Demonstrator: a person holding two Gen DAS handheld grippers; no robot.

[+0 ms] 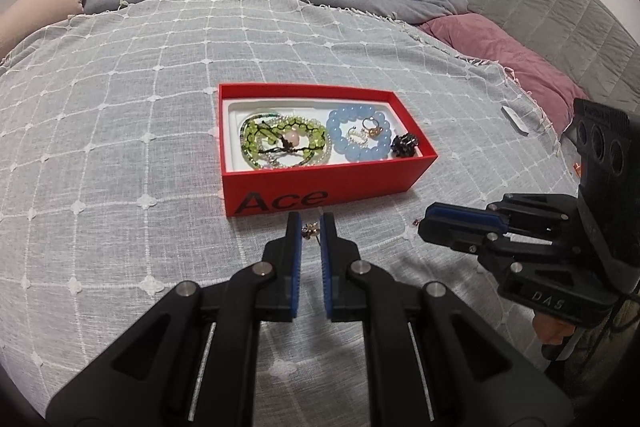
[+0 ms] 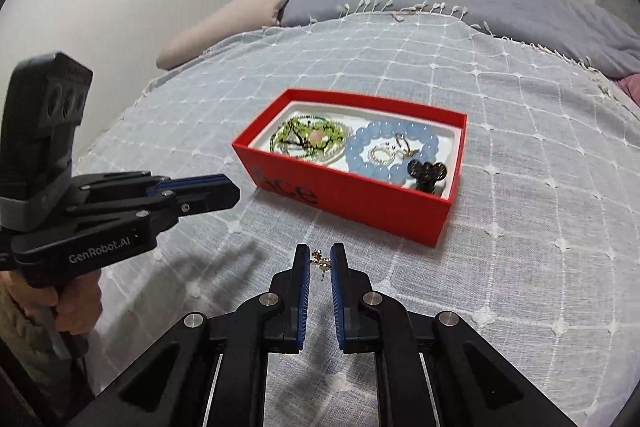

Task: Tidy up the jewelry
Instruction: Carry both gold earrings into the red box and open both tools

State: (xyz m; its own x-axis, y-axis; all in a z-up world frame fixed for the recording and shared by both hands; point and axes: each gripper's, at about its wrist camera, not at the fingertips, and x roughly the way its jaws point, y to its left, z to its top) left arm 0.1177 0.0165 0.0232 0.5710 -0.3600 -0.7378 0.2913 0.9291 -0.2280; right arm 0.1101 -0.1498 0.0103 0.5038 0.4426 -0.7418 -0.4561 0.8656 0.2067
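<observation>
Both tongs are clamped on tiny earrings: left gripper [image 1: 311, 227] pinches one earring [image 1: 311, 230], right gripper [image 2: 321, 259] pinches another stud [image 2: 320, 261]. Red box [image 1: 320, 183] of jewelry sits at 12 o'clock, just beyond the tips.

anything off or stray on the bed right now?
One tiny dark red bit lies loose on the bedspread, outside the red box, near the right gripper; too small to identify. Otherwise tidy: each gripper pinches a small earring, bracelets sit in the box.
</observation>
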